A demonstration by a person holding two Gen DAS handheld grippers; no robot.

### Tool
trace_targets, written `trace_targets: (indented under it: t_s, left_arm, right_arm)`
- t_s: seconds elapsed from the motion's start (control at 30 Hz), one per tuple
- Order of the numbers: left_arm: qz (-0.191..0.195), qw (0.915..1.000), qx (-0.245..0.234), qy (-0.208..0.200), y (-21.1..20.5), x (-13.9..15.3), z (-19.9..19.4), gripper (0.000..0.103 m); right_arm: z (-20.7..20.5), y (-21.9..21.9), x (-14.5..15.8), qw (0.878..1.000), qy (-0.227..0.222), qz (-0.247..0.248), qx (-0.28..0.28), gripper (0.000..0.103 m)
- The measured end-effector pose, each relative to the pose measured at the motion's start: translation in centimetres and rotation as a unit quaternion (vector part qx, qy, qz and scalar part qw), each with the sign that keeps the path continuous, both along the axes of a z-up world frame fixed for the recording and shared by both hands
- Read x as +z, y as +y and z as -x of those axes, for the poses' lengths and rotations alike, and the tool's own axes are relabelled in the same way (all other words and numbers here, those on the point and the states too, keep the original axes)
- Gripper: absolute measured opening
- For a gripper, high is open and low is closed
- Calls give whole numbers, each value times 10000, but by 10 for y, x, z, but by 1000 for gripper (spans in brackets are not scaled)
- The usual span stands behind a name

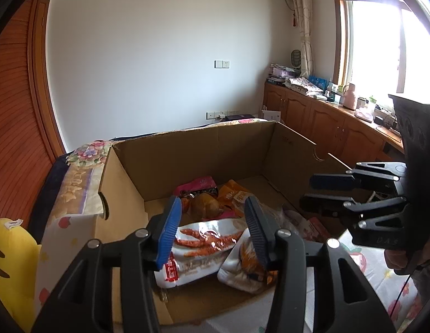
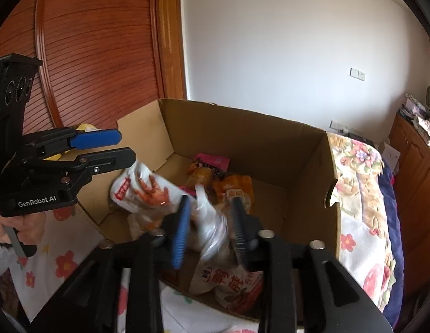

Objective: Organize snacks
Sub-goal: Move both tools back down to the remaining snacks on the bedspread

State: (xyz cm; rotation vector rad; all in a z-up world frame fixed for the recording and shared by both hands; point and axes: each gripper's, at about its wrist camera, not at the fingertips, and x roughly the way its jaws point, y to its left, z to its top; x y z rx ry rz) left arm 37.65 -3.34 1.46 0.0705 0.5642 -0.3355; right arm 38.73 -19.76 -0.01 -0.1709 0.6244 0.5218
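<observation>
An open cardboard box (image 1: 187,152) stands on the bed with several snack packets inside. My left gripper (image 1: 212,202) hovers open above a silver packet printed with red chicken feet (image 1: 203,247), and its pads do not touch it. Beside that lies a second silver packet (image 1: 242,266); a pink packet (image 1: 198,184) and an orange packet (image 1: 234,194) lie further back. My right gripper (image 2: 210,202) is over the box (image 2: 242,138), open, with a blurred clear bag (image 2: 212,222) loose between its fingers. The left gripper (image 2: 126,145) shows empty from the side, just above the chicken-feet packet (image 2: 145,191). The right gripper (image 1: 306,193) also shows empty.
The box sits on a flower-print bedspread (image 2: 359,194). A yellow plush toy (image 1: 9,263) lies at the left. Wooden cabinets (image 1: 326,122) with clutter on top run under the window. A slatted wooden door (image 2: 90,55) stands behind the box.
</observation>
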Motion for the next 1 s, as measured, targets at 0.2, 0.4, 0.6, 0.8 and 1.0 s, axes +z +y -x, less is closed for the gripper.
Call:
trace_targets:
  t_s: [0.2, 0.4, 0.6, 0.8, 1.0]
  left_arm:
    - [-32, 10000, -34, -85, -3, 12, 25, 49]
    - [-50, 9999, -103, -101, -8, 19, 64, 51]
    - [-85, 9998, -170, -7, -11, 13, 104, 52]
    - [-134, 9994, -245, 210, -15, -7, 143, 53]
    - [-147, 9986, -267, 441, -20, -29, 172, 53]
  right_arm:
    - [18, -10, 17, 9999, -86, -87, -64, 37]
    - [60, -28, 45, 9993, -300, -129, -169, 37]
    - [105, -44, 53, 9986, -394, -106, -346, 37]
    - [142, -60, 39, 9979, -289, -205, -548, 39]
    - [171, -71, 17, 9972, -231, -264, -657, 47]
